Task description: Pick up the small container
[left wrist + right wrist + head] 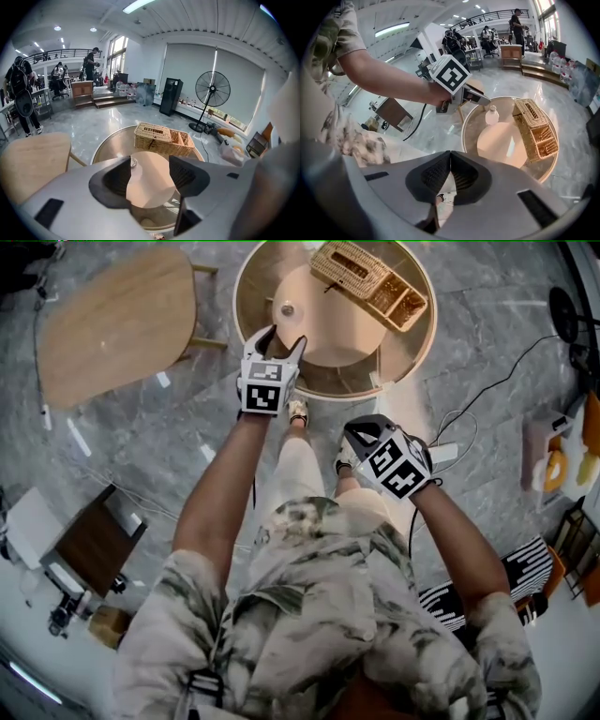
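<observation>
Small container (pixel 287 308) free | left hand-held gripper (pixel 150 172) apart, empty | right hand-held gripper (pixel 450 159) closed

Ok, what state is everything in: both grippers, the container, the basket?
Left gripper: open, empty, over the table's near edge.
Right gripper: shut, empty, held back from the table.
Small container: upright on the table, not gripped.
Wicker basket: on the table, part lidded, part open.

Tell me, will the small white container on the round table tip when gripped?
The small container looks like plastic, so probably light. It stands upright, taller than wide, so a sideways nudge may tip it; its rounded body could then roll.
</observation>
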### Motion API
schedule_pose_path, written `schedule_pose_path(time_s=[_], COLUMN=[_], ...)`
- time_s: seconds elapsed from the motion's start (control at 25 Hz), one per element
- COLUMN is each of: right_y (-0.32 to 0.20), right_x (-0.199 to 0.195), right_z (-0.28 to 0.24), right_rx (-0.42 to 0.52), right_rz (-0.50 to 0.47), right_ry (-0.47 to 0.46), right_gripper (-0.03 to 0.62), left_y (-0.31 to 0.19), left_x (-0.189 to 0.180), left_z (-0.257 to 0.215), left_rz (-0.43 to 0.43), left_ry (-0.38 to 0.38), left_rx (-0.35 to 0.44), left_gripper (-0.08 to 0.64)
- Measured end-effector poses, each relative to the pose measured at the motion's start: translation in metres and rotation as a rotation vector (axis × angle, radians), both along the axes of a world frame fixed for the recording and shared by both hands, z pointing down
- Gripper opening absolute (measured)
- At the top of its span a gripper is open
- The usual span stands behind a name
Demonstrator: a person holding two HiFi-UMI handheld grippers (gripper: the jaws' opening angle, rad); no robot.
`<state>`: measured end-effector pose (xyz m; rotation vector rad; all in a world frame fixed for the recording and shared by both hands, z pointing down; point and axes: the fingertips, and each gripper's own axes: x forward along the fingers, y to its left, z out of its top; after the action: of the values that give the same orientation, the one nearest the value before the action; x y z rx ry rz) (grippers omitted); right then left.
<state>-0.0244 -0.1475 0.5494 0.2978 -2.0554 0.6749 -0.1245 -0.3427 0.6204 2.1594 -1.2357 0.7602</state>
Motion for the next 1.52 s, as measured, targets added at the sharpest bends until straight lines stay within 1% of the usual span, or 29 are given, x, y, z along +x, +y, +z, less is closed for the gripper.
schedule_pose_path(time_s=[0.08,0.2,0.28,0.4,0.56,0.68,0.84,0.96,1.16,1.24,1.36,1.52], right_y=[-0.004,-0.011,-0.013,-0.01,-0.001,0.009,0.022,0.027,0.03,0.03,0.029,0.029], right_x=[-0.005,-0.011,-0.013,-0.017,-0.011,-0.007,0.0,0.007,0.012,0.015,0.017,0.018], right_z=[0.017,0.041,0.056,0.074,0.095,0.107,0.119,0.128,0.134,0.135,0.136,0.138], right_rx=[-0.026,-0.067,-0.09,-0.108,-0.151,-0.191,-0.239,-0.258,-0.279,-0.286,-0.294,-0.293], right_rz=[-0.01,0.013,0.025,0.011,0.008,0.021,0.029,0.032,0.05,0.051,0.06,0.058], right_ry=[0.026,0.055,0.063,0.072,0.096,0.101,0.113,0.125,0.137,0.144,0.151,0.153], right_gripper=[0.025,0.023,0.023,0.023,0.023,0.023,0.023,0.023,0.023,0.023,0.023,0.023], left_y=[-0.007,-0.021,-0.028,-0.037,-0.054,-0.064,-0.066,-0.073,-0.084,-0.085,-0.087,-0.088], left_x=[-0.004,-0.006,-0.003,-0.003,-0.008,-0.007,-0.006,-0.001,-0.004,-0.005,-0.005,-0.003], left_z=[0.02,0.048,0.064,0.091,0.114,0.126,0.149,0.154,0.156,0.157,0.155,0.152], left_rz=[-0.003,-0.012,-0.011,-0.016,-0.061,-0.06,-0.049,-0.045,-0.087,-0.094,-0.095,-0.085], left_ry=[-0.007,-0.009,-0.011,-0.035,-0.044,-0.053,-0.067,-0.066,-0.067,-0.074,-0.077,-0.107], left_rx=[-0.013,-0.02,-0.026,-0.025,-0.013,0.011,0.0,0.023,0.066,0.076,0.084,0.107], left_gripper=[0.268,0.27,0.269,0.27,0.27,0.27,0.27,0.27,0.265,0.243,0.229,0.171])
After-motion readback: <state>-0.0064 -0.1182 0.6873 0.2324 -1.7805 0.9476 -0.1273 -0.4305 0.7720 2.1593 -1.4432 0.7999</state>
